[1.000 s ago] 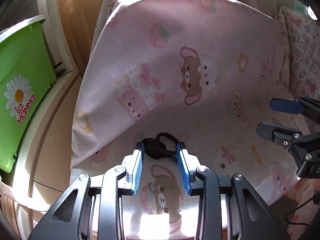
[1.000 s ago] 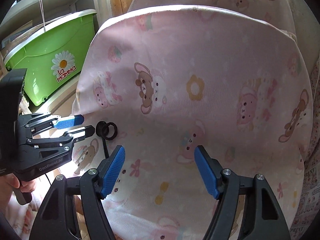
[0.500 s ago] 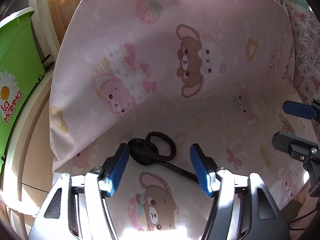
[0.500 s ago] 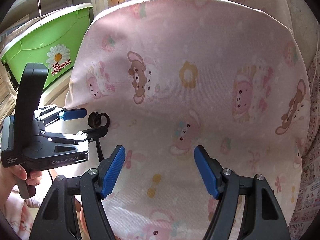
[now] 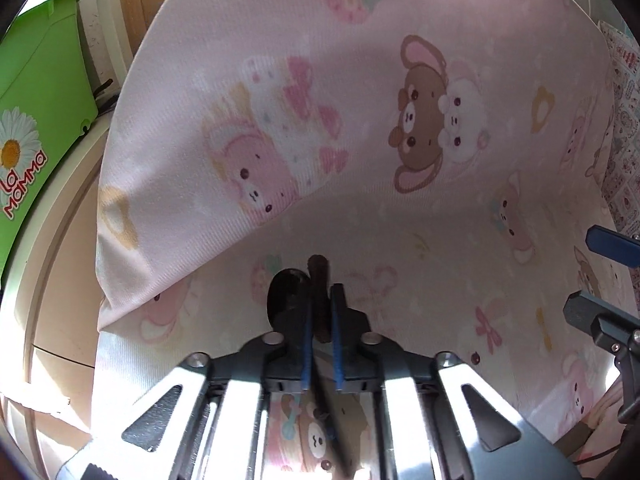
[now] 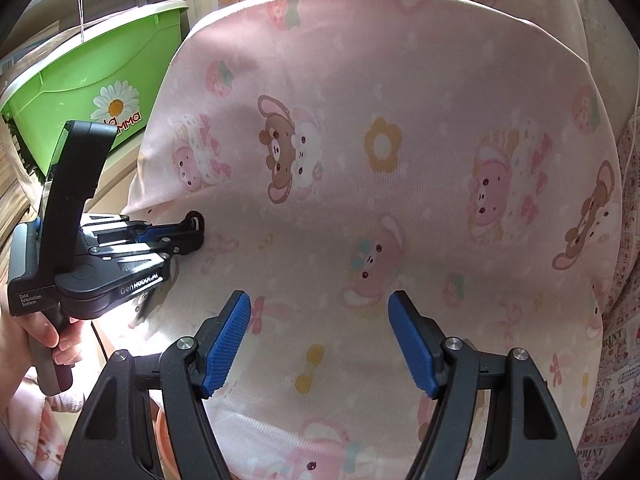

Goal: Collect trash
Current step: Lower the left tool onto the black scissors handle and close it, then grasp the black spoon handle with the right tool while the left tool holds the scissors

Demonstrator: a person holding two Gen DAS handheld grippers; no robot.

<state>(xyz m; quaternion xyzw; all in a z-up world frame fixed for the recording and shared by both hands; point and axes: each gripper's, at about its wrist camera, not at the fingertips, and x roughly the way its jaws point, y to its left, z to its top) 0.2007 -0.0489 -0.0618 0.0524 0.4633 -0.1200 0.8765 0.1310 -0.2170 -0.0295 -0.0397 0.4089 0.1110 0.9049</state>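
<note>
While your left gripper (image 5: 320, 316) is clenched on the dark ring-shaped object (image 5: 318, 280), that piece of trash sits pinched between the blue pads (image 5: 307, 340), its loop poking out past the fingertips at 12 o'clock and a black disc-like part bulging to 10 o'clock. What the object is cannot be made out for certain; it may be a ring with a thin cord attached. It lies low on the pink cartoon-print cover (image 5: 360, 100), in the crease where the upright cushion meets the flatter part, which is probably why you approached it nearly level with the fabric.

Your right gripper (image 6: 320, 344) stands released, its pads well apart and holding nothing, hanging over the cover near 6 o'clock in its own view. From there the left gripper (image 6: 192, 236) shows at 9 o'clock with the object's loop (image 6: 196, 218) at its tip. A green bin (image 6: 92, 76) with a daisy label waits at 10 o'clock, a plausible drop point.
</note>
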